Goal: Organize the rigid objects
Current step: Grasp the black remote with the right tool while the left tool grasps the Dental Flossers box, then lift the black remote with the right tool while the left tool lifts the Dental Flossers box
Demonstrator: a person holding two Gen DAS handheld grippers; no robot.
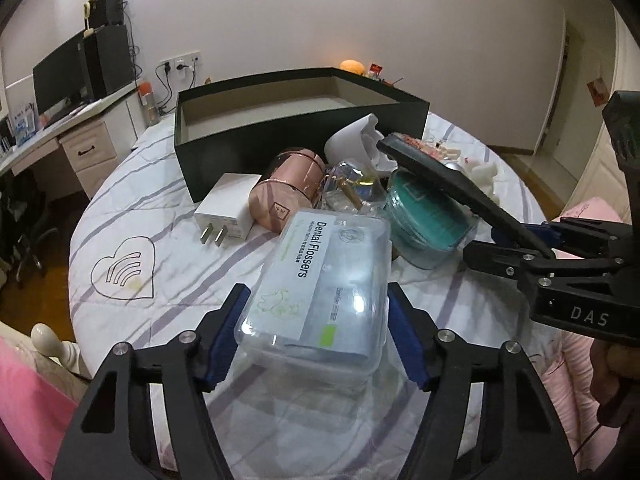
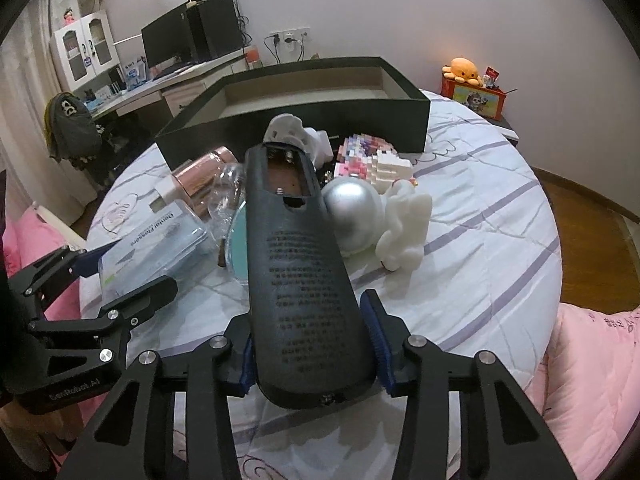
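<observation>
On the bed, the left gripper (image 1: pixel 312 336) clasps the floss box (image 1: pixel 320 280), the right gripper (image 2: pixel 310 352) the remote (image 2: pixel 298 264), which could snag the dark box (image 1: pixel 280 120) wall at twelve o'clock.

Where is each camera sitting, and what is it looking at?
Left wrist: it sits on the left gripper, looking forward and down along its fingers at the dental flossers box between them; the right gripper reaches in from the right.
Right wrist: it sits on the right gripper, looking at the black remote it clamps; the left gripper shows at the left.
Both see: the open dark box, the pink can and the bed.
</observation>
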